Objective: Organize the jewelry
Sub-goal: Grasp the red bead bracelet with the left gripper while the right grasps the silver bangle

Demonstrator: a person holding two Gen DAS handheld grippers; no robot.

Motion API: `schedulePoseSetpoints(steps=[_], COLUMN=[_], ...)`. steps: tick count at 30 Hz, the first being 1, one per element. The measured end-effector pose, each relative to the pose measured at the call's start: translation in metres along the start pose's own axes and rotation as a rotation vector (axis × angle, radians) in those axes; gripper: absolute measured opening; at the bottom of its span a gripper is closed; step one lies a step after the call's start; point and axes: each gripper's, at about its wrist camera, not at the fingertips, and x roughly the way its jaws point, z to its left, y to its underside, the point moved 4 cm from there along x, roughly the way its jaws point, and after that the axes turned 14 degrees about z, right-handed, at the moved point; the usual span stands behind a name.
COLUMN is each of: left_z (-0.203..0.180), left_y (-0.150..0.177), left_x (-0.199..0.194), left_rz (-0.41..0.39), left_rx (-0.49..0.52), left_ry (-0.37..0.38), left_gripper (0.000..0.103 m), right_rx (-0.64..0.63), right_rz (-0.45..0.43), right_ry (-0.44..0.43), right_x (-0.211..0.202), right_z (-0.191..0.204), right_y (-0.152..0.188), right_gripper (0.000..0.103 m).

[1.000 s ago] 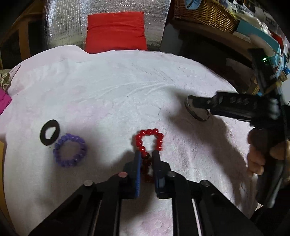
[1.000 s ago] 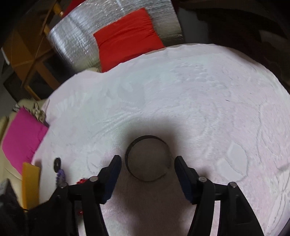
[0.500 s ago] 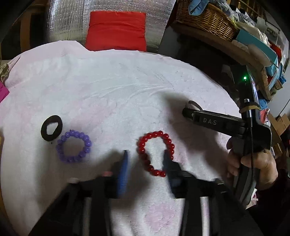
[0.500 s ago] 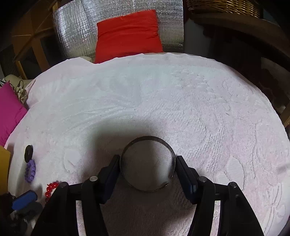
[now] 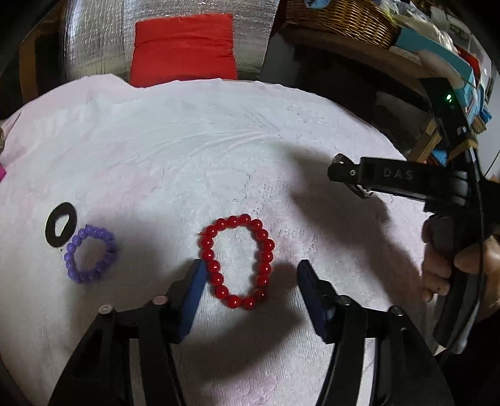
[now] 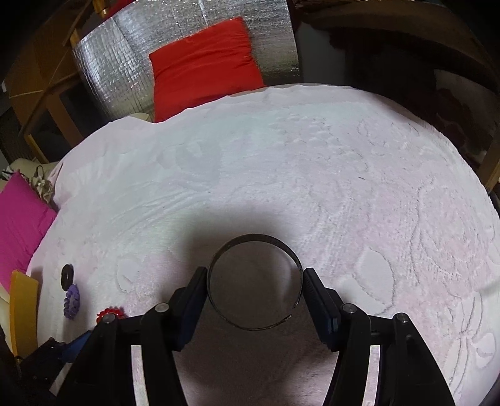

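A red bead bracelet [image 5: 207, 250] lies flat on the pale towel [image 5: 218, 140], inside the gap of my left gripper [image 5: 250, 265]. Its jaws are closing, but both pads still stand clear of the beads. To the left lie a purple bead bracelet [image 5: 70, 250] and a black ring [image 5: 50, 234]. My right gripper [image 6: 254, 271] is shut on a dark metal bangle [image 6: 253, 238], with a pad pressing each side. In the left wrist view the right gripper [image 5: 343, 175] hovers at the right with a bit of the bangle [image 5: 359, 191] showing. A hand [image 5: 437, 268] holds its grip.
A red cushion [image 5: 184, 47] leans on silver foil sheeting [image 6: 125, 62] behind the towel. At the back right, a wicker basket [image 5: 337, 15] sits on a cluttered shelf. Left of the towel are a magenta cushion [image 6: 18, 225] and a yellow edge [image 6: 23, 306].
My left gripper let go of the red bracelet and opened wide; the bracelet now lies spread as a ring. My right gripper moved forward around the bangle, and its pads now touch it.
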Motion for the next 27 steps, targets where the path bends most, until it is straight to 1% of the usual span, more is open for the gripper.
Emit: schedulePoseSetpoints(steps=[1,2,3,4,5,6,8,10,11,13,20,27], left_z=[0.000,0.000,0.001,0.002,0.003,0.003,0.002,-0.001,-0.001,0.001,0.009,0.016], left_y=[-0.001,-0.001,-0.002,-0.003,-0.003,-0.003,-0.004,0.000,0.000,-0.001,0.002,0.007], left_x=[0.001,0.001,0.002,0.002,0.002,0.002,0.001,-0.002,-0.004,-0.009,-0.026,-0.051], left_rz=[-0.003,-0.006,-0.009,-0.009,-0.013,-0.016,-0.024,-0.031,-0.036,-0.049,-0.078,-0.124], left_rx=[0.004,0.006,0.008,0.008,0.007,0.007,0.010,0.020,0.022,0.012,-0.015,-0.023], left_ry=[-0.013,-0.020,-0.022,-0.022,-0.021,-0.021,-0.026,-0.022,-0.019,-0.004,0.011,0.037], left_gripper=[0.042,0.038,0.030,0.024,0.023,0.018,0.018,0.011,0.009,0.009,0.009,0.009], right_rx=[0.004,0.006,0.008,0.011,0.014,0.016,0.020,0.021,0.021,0.020,0.022,0.007], right_rz=[-0.001,-0.001,-0.003,-0.006,-0.008,-0.009,-0.015,-0.022,-0.025,-0.031,-0.032,-0.047], right_ry=[-0.005,-0.009,-0.014,-0.021,-0.026,-0.032,-0.048,-0.058,-0.062,-0.069,-0.091,-0.112], right_x=[-0.001,-0.002,-0.003,-0.005,-0.006,-0.007,-0.010,-0.012,-0.013,-0.016,-0.020,-0.025], right_z=[-0.002,-0.002,-0.003,-0.003,-0.004,-0.005,-0.004,-0.003,-0.003,-0.002,0.009,0.025], right_y=[0.000,0.000,0.000,0.000,0.000,0.000,0.000,-0.001,0.000,0.000,0.000,0.001], right_gripper=[0.064,0.064,0.064,0.064,0.064,0.064,0.064,0.064,0.064,0.064,0.064,0.064])
